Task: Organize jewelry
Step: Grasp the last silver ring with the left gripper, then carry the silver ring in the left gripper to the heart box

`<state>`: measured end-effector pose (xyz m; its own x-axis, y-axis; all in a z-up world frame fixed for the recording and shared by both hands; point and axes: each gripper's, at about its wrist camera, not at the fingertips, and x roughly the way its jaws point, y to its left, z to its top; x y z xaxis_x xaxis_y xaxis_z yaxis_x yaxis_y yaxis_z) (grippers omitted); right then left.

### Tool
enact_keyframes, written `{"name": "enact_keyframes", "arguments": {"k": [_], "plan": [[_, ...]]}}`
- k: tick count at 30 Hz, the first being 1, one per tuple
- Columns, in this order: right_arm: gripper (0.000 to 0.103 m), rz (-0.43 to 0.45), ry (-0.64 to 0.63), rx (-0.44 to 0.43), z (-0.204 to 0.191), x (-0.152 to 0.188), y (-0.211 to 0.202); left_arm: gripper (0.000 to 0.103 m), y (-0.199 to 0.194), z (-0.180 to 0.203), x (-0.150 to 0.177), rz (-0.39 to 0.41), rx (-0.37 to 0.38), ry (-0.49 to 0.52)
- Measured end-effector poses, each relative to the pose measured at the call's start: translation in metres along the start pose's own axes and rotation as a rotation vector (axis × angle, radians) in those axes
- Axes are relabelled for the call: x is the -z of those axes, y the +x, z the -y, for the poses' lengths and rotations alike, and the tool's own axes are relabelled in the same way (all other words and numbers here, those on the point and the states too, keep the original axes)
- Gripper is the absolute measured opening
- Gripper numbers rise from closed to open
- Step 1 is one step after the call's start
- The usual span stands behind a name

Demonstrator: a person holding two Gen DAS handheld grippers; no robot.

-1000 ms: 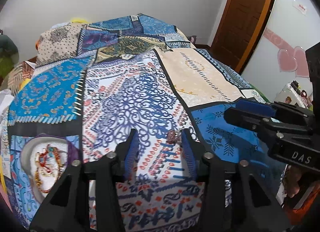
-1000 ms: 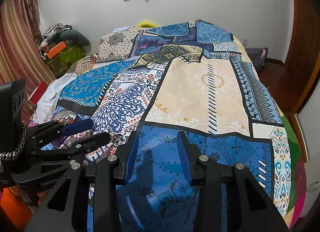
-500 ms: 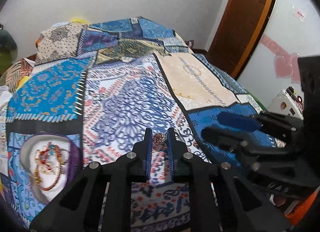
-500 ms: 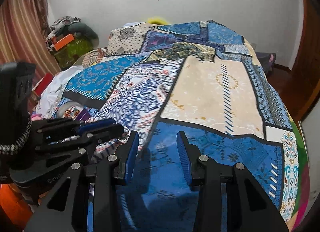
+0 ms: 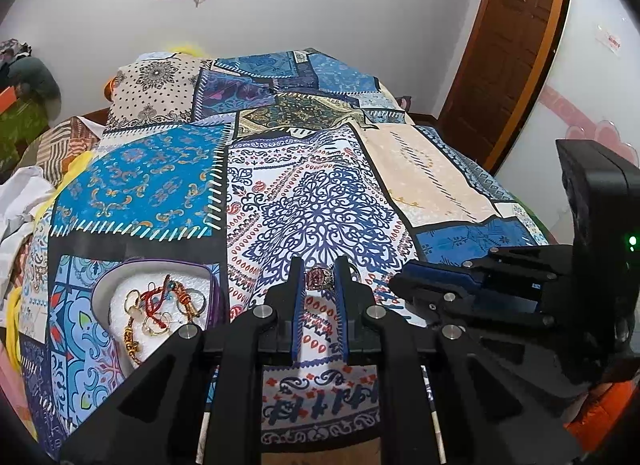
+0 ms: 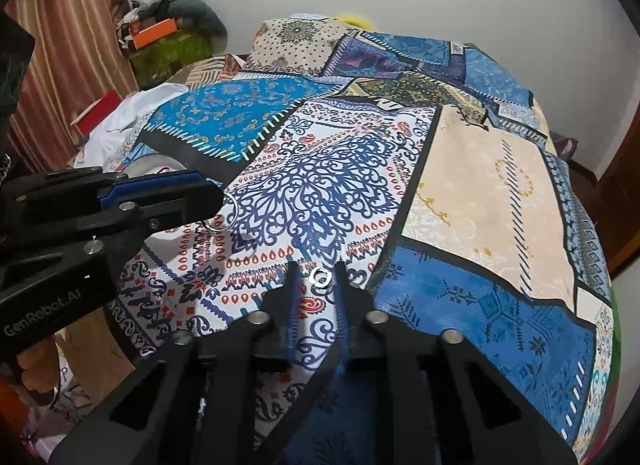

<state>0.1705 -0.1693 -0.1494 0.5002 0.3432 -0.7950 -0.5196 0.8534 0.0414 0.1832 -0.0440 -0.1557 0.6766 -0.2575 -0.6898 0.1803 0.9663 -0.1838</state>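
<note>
On the patchwork-quilted bed [image 5: 304, 201] by the white wall [image 5: 320, 5], the left gripper [image 5: 319, 280] pinches a red-stoned metal ring [image 5: 318, 279], while the right gripper [image 6: 316, 279] is closing on a small silver ring [image 6: 320, 277].

wrist views, angled down, sharing bedspread [image 5: 320, 205]

A home bedroom is shown: a bed is covered by a patchwork bedspread [image 5: 304, 201], a wooden door [image 5: 508, 45] is seen at right, striped curtains [image 6: 76, 45] are hung.
</note>
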Motion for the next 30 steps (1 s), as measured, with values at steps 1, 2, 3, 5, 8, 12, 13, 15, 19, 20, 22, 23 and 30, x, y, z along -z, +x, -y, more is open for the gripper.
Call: {"name": "enact_keyframes", "arguments": {"k": [1, 2, 3, 5, 8, 12, 13, 15, 19, 20, 22, 23, 30], "plan": [[0.009, 0.003, 0.002, -0.006, 0.001, 0.000, -0.001, 0.013, -0.001, 0.000, 0.000, 0.003, -0.001, -0.003], [0.009, 0.004, 0.003, -0.006, 0.000, 0.000, -0.001, 0.013, -0.003, -0.001, 0.000, 0.007, 0.000, -0.005], [0.009, 0.008, 0.006, -0.005, 0.000, 0.001, -0.002, 0.013, -0.004, -0.001, 0.000, 0.009, -0.001, -0.005], [0.009, 0.014, 0.018, -0.008, 0.001, 0.000, -0.005, 0.013, -0.008, -0.002, 0.000, 0.017, -0.005, -0.006], [0.009, 0.038, 0.041, -0.012, 0.002, -0.004, -0.013, 0.013, -0.017, -0.003, 0.000, 0.032, -0.017, -0.002], [0.009, 0.082, 0.046, -0.011, 0.001, -0.010, -0.030, 0.013, -0.028, -0.008, -0.001, 0.052, -0.027, -0.009], [0.009, 0.094, 0.046, -0.009, 0.000, -0.012, -0.034, 0.013, -0.030, -0.009, -0.001, 0.056, -0.028, -0.011], [0.009, 0.118, 0.045, -0.008, -0.003, -0.016, -0.041, 0.013, -0.037, -0.012, -0.002, 0.071, -0.034, -0.017], [0.009, 0.167, 0.036, -0.007, -0.012, -0.025, -0.056, 0.013, -0.051, -0.016, -0.003, 0.097, -0.046, -0.021], [0.009, 0.179, 0.034, -0.009, -0.015, -0.028, -0.059, 0.013, -0.057, -0.018, -0.004, 0.108, -0.053, -0.021], [0.009, 0.207, 0.027, -0.015, -0.021, -0.033, -0.066, 0.013, -0.063, -0.020, -0.005, 0.123, -0.064, -0.020], [0.009, 0.214, 0.025, -0.018, -0.023, -0.034, -0.067, 0.013, -0.069, -0.022, -0.005, 0.136, -0.073, -0.021], [0.009, 0.276, -0.002, -0.057, -0.048, -0.048, -0.080, 0.013, -0.097, -0.040, -0.006, 0.197, -0.127, -0.040]]}}
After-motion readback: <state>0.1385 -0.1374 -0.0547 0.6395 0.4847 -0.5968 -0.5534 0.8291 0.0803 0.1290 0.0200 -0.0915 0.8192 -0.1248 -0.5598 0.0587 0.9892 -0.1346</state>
